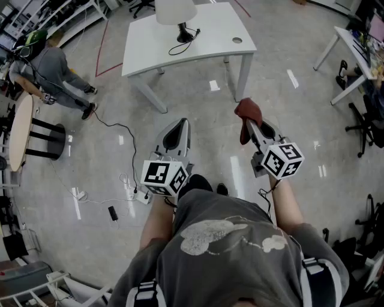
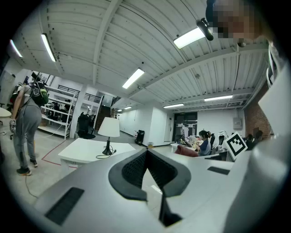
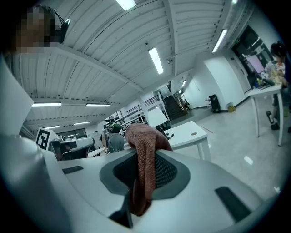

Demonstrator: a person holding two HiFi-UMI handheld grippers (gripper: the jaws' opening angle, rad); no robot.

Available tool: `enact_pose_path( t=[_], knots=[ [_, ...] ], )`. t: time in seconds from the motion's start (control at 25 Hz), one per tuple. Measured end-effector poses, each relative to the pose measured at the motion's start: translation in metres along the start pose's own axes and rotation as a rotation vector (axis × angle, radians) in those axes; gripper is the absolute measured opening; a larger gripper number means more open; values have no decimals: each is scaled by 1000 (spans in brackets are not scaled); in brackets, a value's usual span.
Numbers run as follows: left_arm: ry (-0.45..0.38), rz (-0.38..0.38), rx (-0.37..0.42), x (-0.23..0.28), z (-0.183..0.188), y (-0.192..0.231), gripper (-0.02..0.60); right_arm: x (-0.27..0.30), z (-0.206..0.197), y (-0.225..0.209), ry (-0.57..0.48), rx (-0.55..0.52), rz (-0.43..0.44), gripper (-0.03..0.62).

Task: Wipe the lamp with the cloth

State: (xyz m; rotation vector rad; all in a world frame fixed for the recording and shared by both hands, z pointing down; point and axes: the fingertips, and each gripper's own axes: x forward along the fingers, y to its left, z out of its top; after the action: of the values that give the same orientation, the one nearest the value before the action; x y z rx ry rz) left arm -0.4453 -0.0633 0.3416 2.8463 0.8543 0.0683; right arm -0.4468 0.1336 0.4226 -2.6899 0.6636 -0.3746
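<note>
**A:** What's hard to make out?

**B:** Nearest, the right gripper (image 1: 246, 122). The soft reddish-brown cloth (image 3: 144, 168) drapes over its tips, so in the head view little of the pads shows. Its own view is plainer: the jaws are closed onto the cloth, which bunches above them and hangs down through the gap.

**A:** And the left gripper (image 2: 146, 154)?

**B:** Its jaws meet at the tips with nothing between them. It is held level with the right one, the two well apart, both over the glossy grey floor (image 1: 210, 120) in front of the person's body.

**A:** Where is the lamp?

**B:** Farther off, on the white rectangular table (image 1: 210, 42). The white-shaded table lamp (image 1: 176, 12) stands near the table's far edge. From the head view the picture's upper edge cuts off its shade, and only the black base shows below it. A thin black cord (image 1: 177, 49) loops from the base across the tabletop. Neither gripper is close to the table.

**A:** Does the right gripper view show the lamp?

**B:** A pale shape just behind the cloth may be the shade, though the cloth covers too much to be sure.

**A:** Anything beyond?

**B:** At far left a person in grey clothes (image 1: 57, 75) is bent forward beside a round wooden table (image 1: 21, 129), which the frame's edge cuts off.
</note>
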Motion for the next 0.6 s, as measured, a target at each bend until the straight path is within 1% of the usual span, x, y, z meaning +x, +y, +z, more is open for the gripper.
enact_pose_path(
  t=[0.16,0.36,0.48,0.6],
  knots=[
    [5,-6,-16,15,-7,17,6,22,-3,-1,11,-3,1,58],
    [13,-17,-54,48,-13,52,6,59,2,-8,23,-9,-17,58],
    [18,-35,-48,73,-10,76,6,88,11,-19,25,-8,-47,58],
    [6,-49,-51,97,0,105,6,125,27,-22,10,-6,-61,58]
  ],
)
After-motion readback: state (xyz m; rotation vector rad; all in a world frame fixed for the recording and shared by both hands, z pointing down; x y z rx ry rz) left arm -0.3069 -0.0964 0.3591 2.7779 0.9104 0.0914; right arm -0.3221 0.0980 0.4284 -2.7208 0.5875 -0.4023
